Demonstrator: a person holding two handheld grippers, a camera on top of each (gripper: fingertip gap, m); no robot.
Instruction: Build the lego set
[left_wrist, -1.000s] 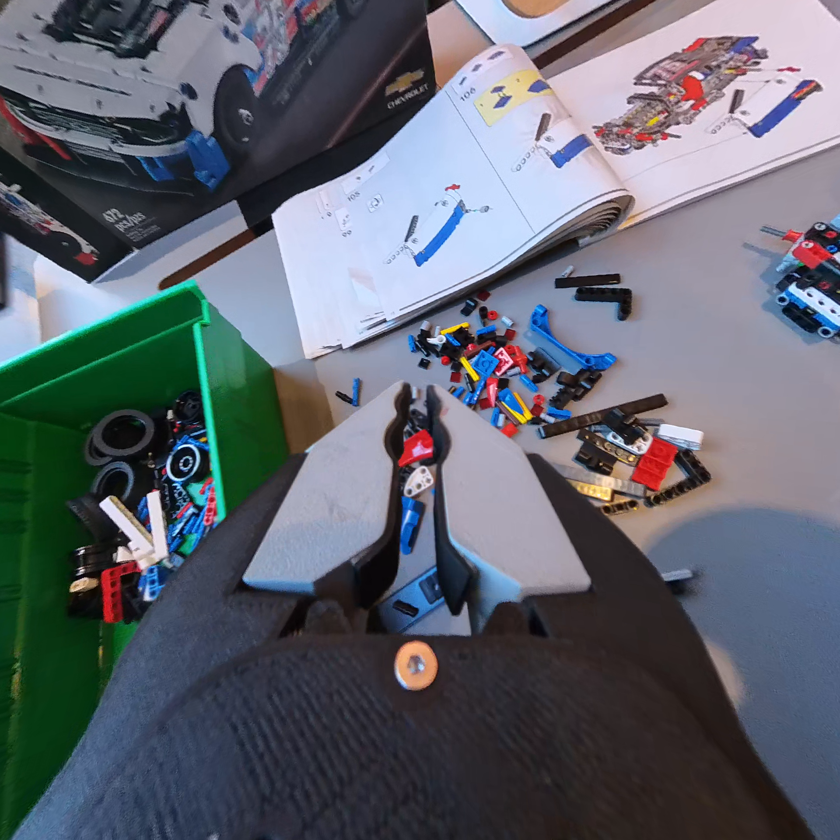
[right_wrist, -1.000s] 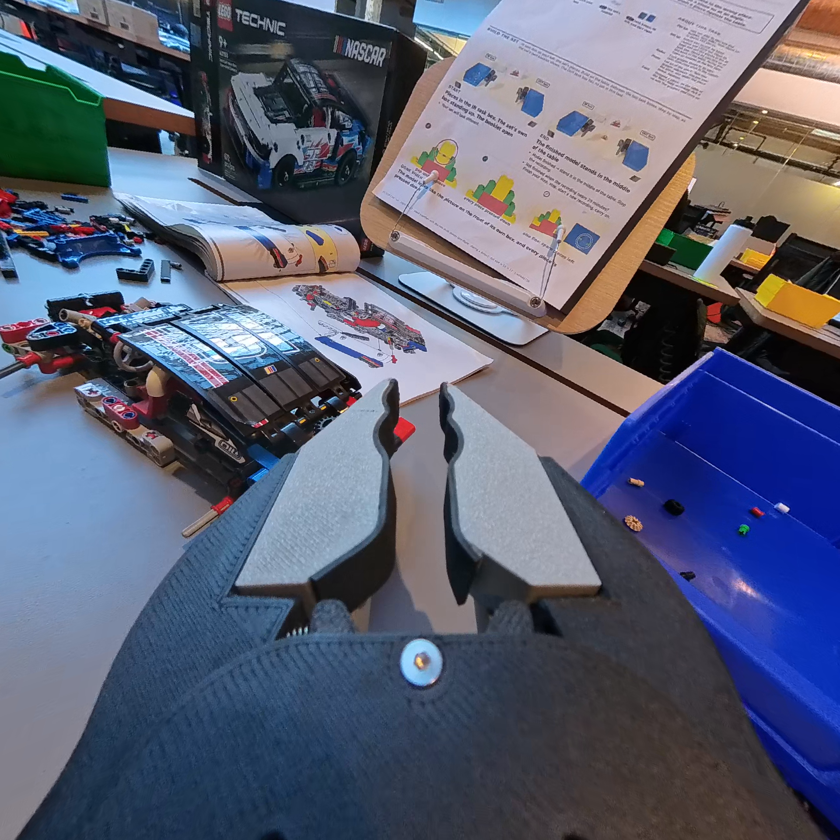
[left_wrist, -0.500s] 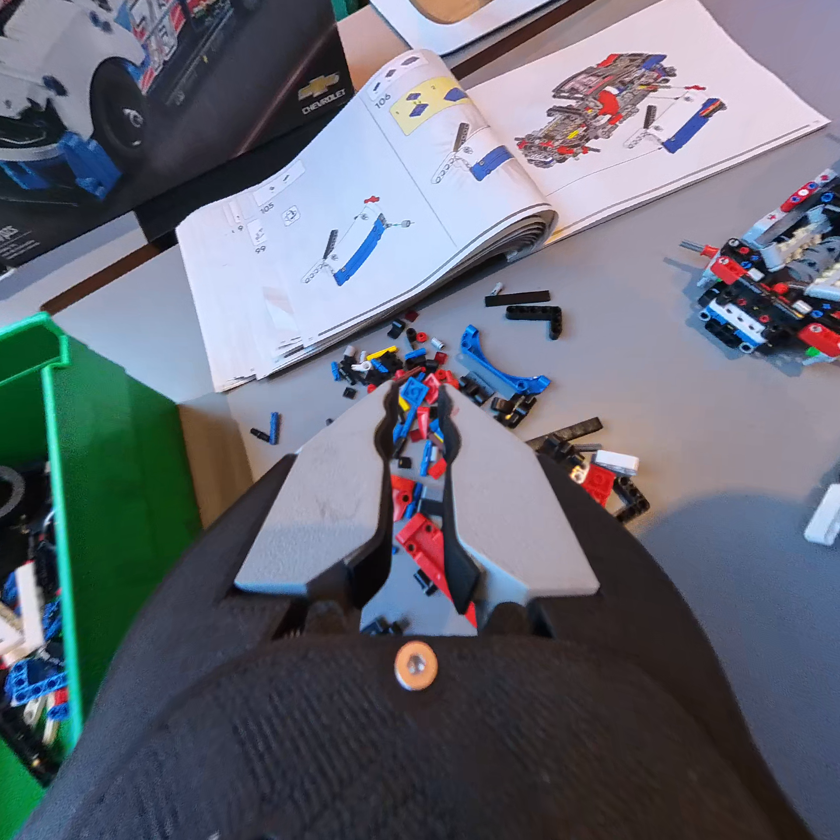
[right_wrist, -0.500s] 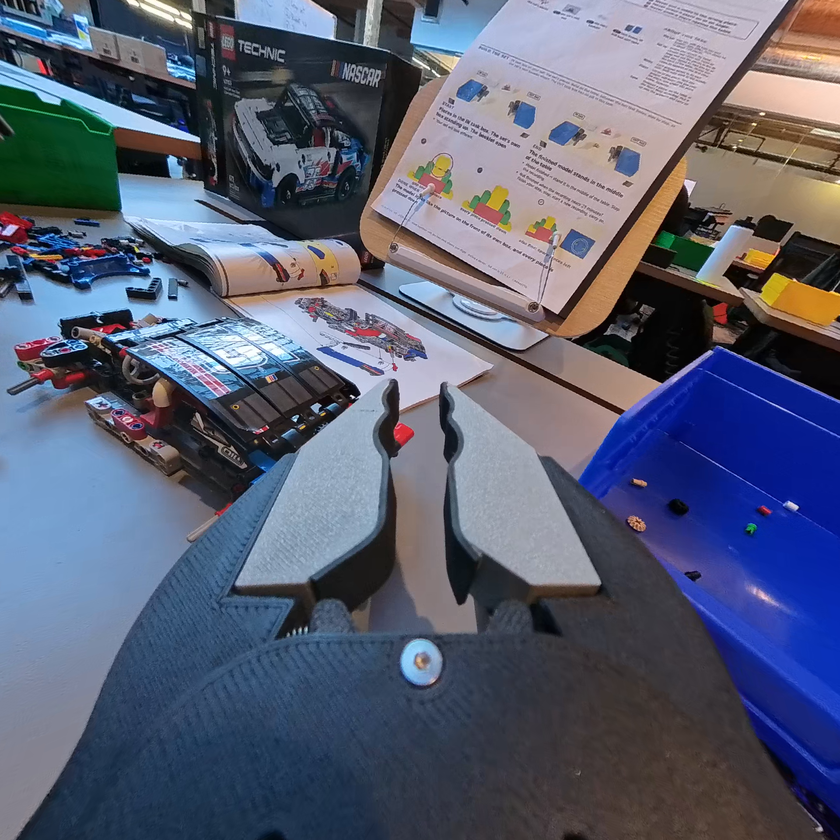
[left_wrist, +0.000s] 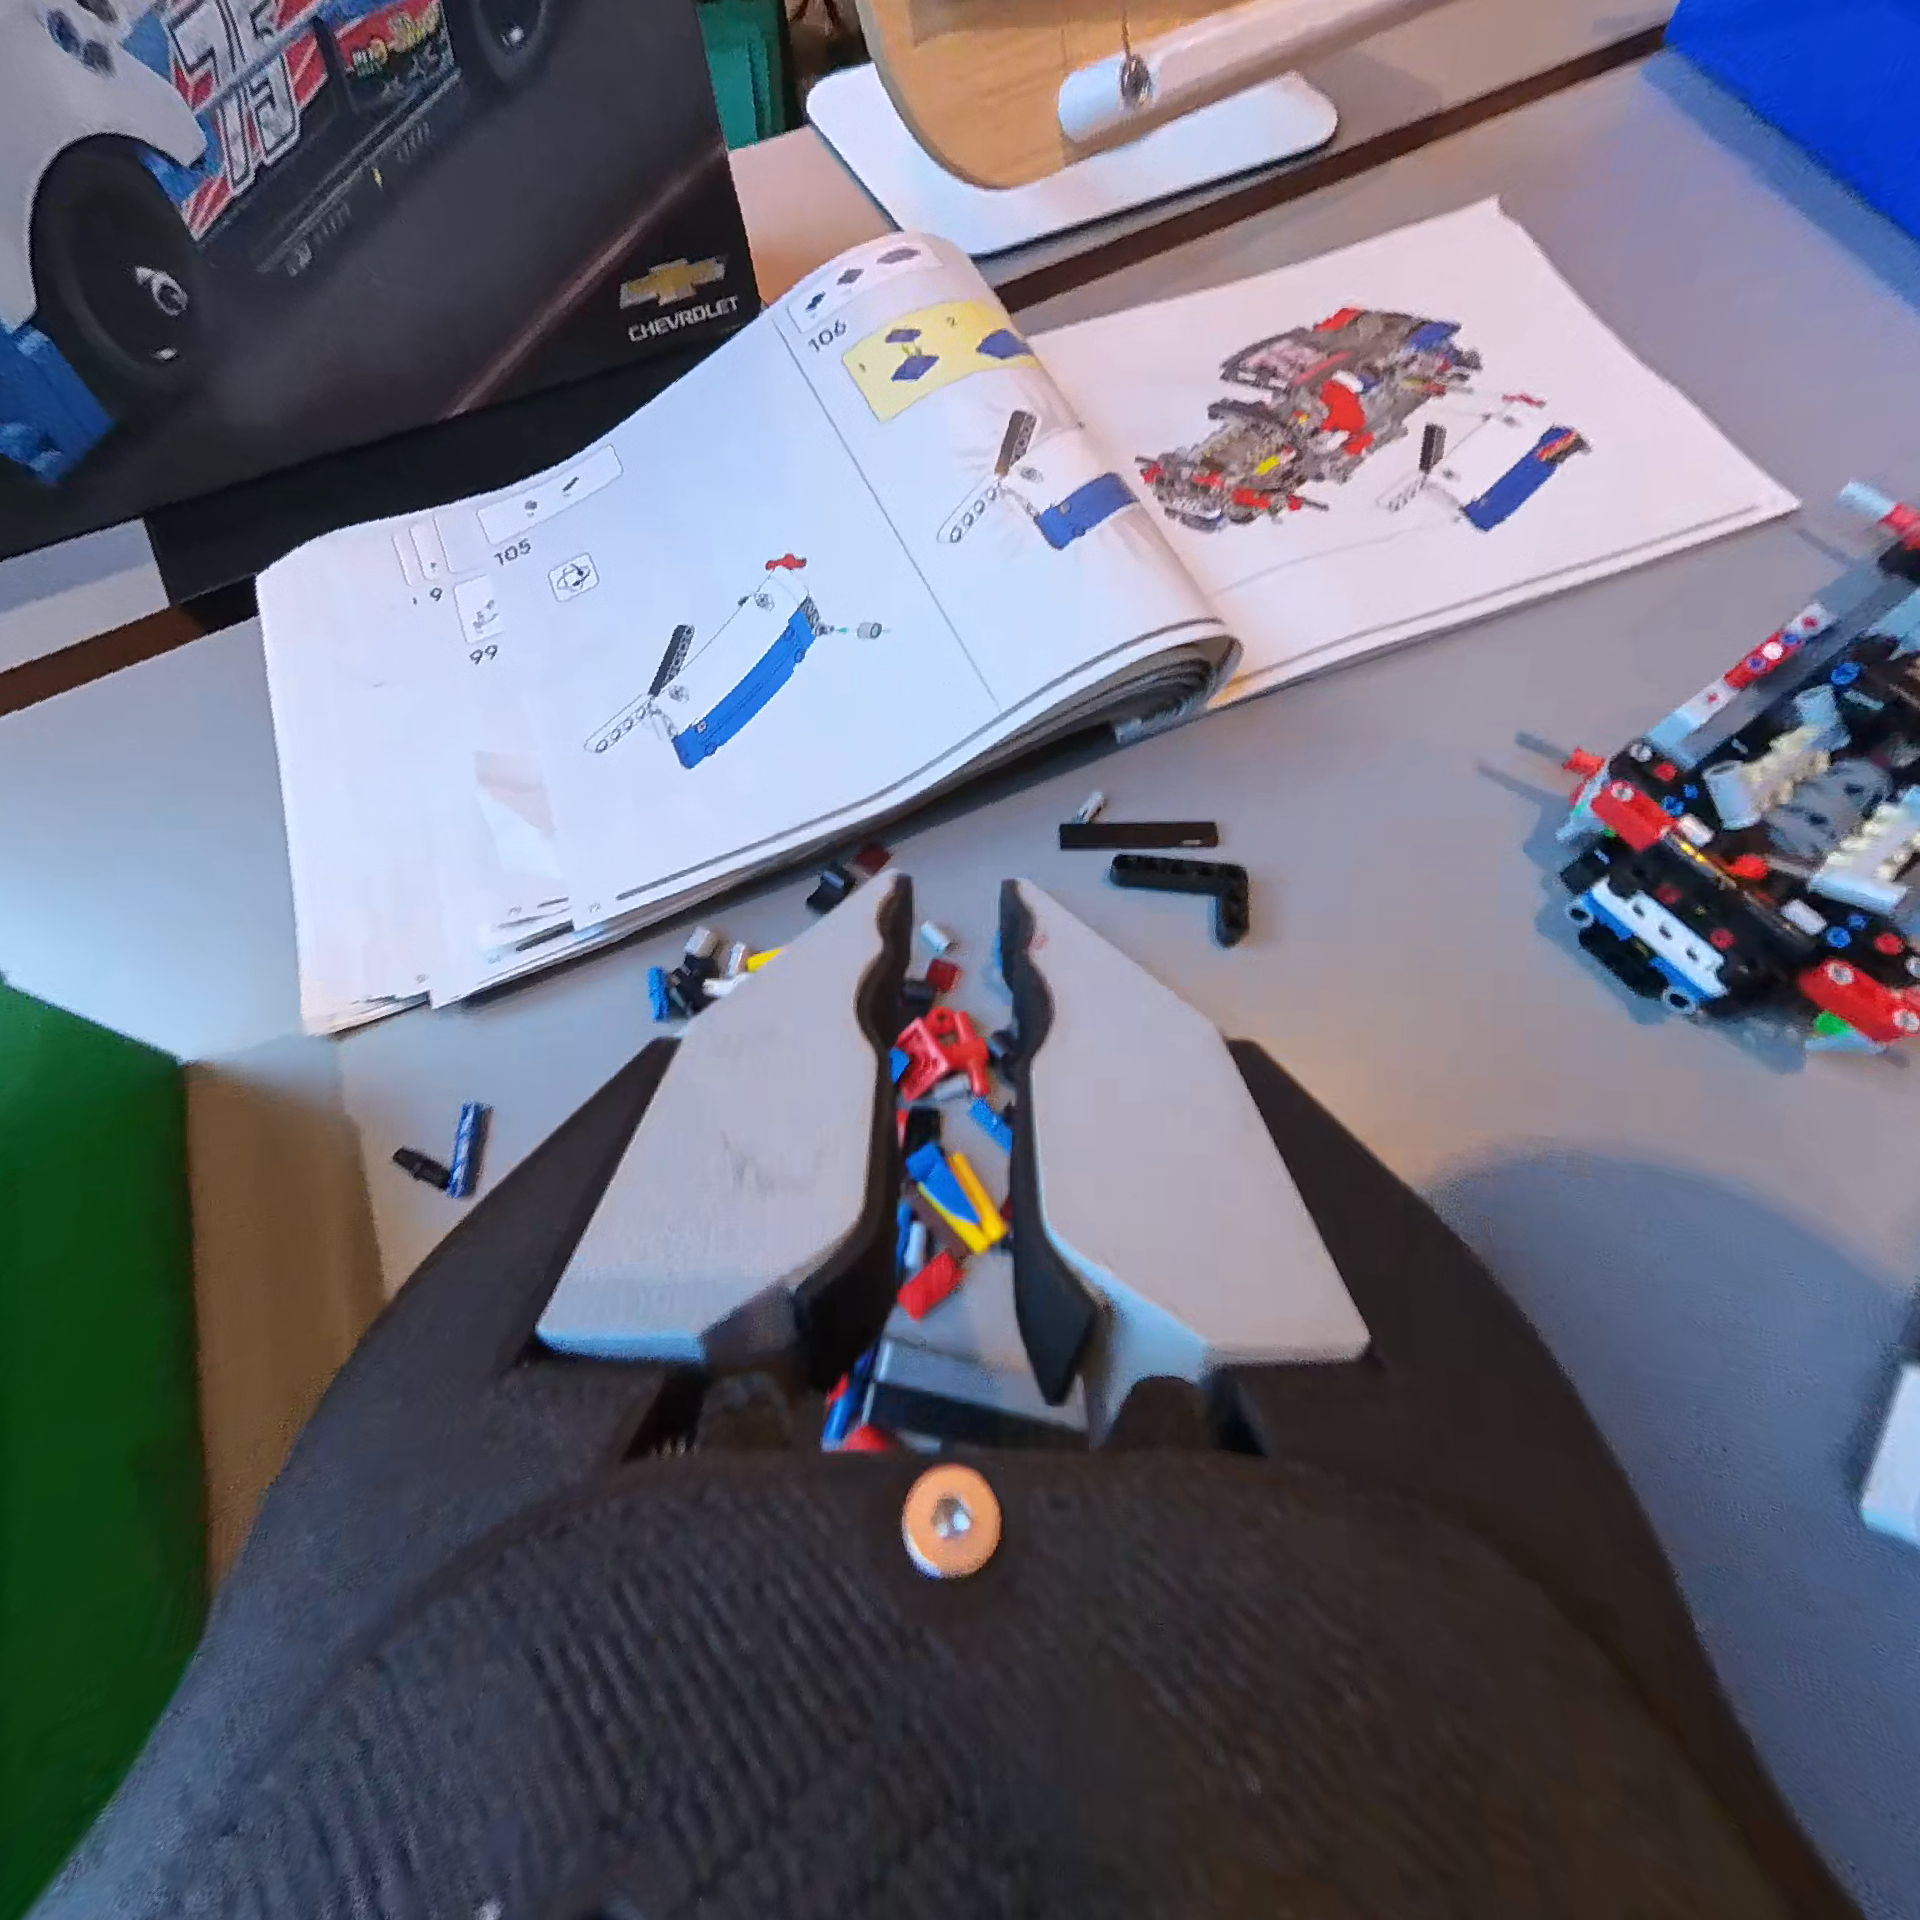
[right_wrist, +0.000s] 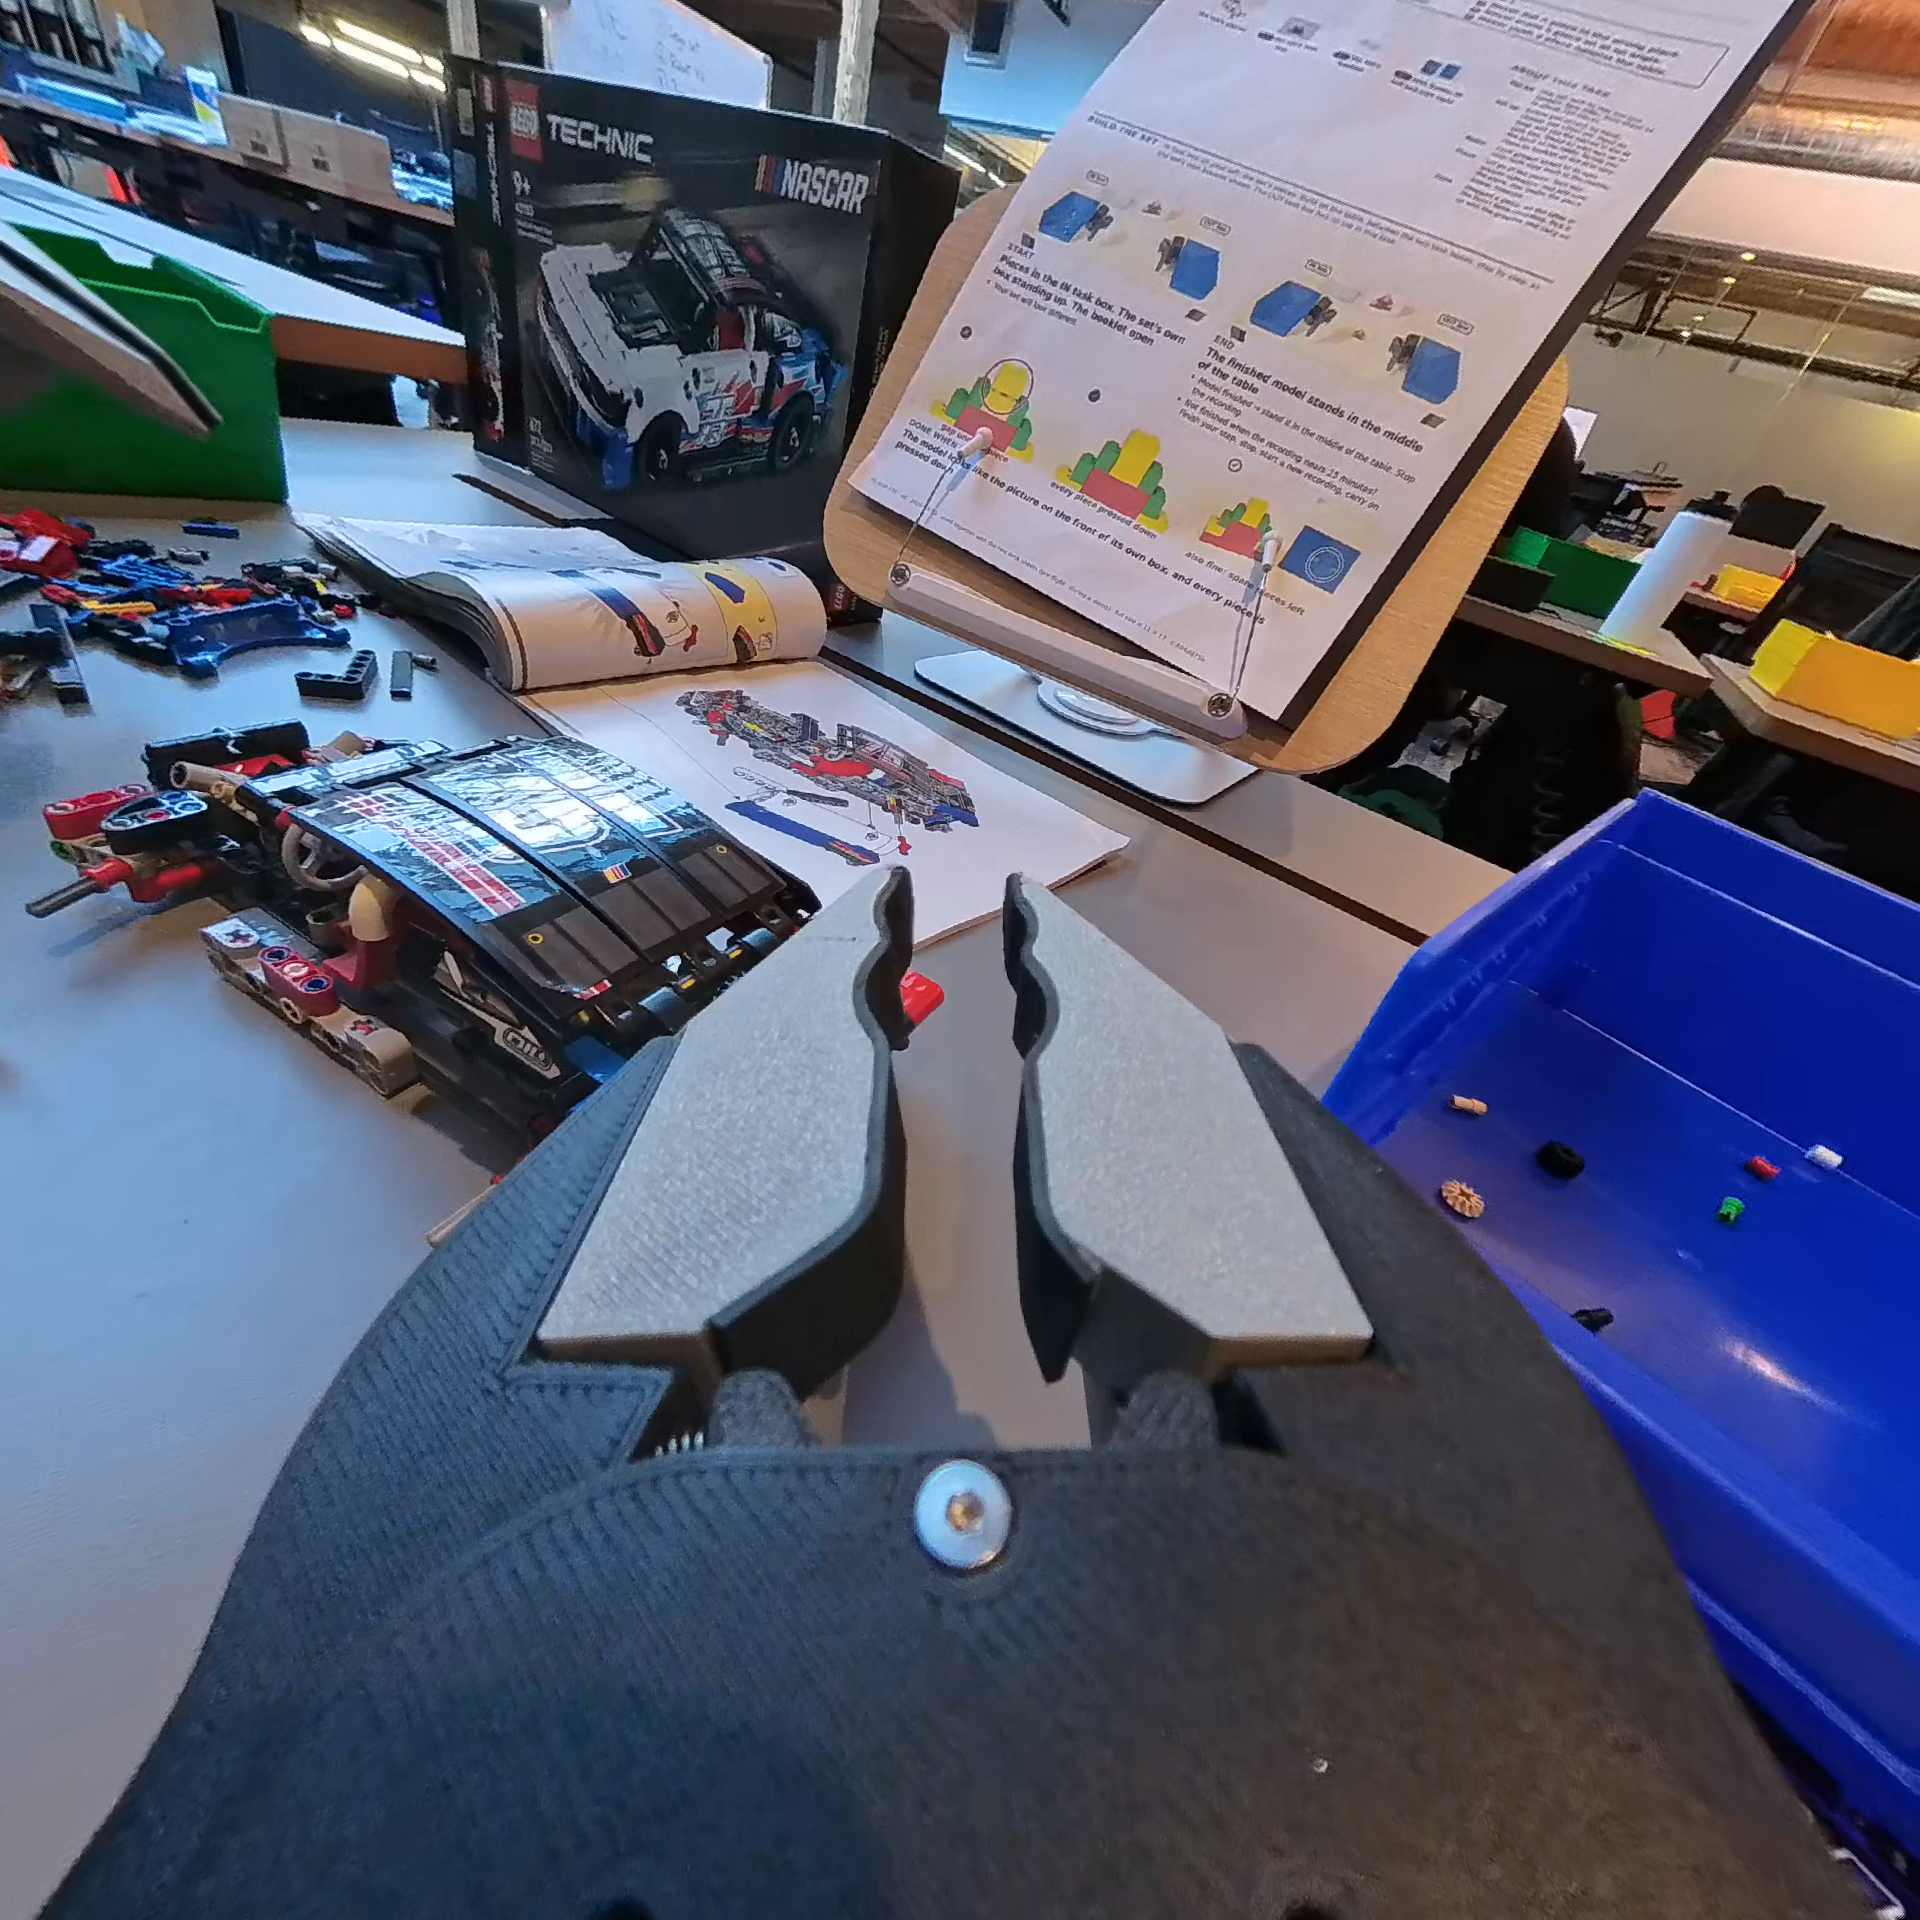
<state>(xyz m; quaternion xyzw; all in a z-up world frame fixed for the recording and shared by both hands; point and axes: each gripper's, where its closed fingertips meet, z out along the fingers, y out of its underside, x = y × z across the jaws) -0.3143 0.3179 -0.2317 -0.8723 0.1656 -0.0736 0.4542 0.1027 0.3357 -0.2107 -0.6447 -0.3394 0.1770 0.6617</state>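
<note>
while the left gripper (left_wrist: 951, 914) hangs above the scatter of loose lego pieces (left_wrist: 940, 1122) on the grey counter (left_wrist: 1455, 1039), its jaws stand slightly apart with nothing between them, and small red, blue, yellow and black parts show through the gap, lying on the counter below. the open instruction booklet (left_wrist: 727, 623) lies just beyond the pile, its thick left half arched up and its right page flat. a black l-shaped beam (left_wrist: 1195, 888) and a short black bar (left_wrist: 1138, 834) rest to the right of the fingertips, near the booklet's edge. the partly built car model (right_wrist: 468, 904) sits well to the right of the pile, with its black stickered roof panels on top and red and grey parts along its side. the right gripper (right_wrist: 956, 935) hovers low over bare counter just beside that model, its jaws also parted and empty. a blue bin (right_wrist: 1662, 935) stands to its right with a few tiny pieces on its floor. behind the booklet stands the set's dark box (right_wrist: 675, 312), and beside it a wooden stand (right_wrist: 1455, 644) holding a printed sheet. a green bin (right_wrist: 145, 405) stands at the far left of the counter, beyond the loose pieces.
</note>
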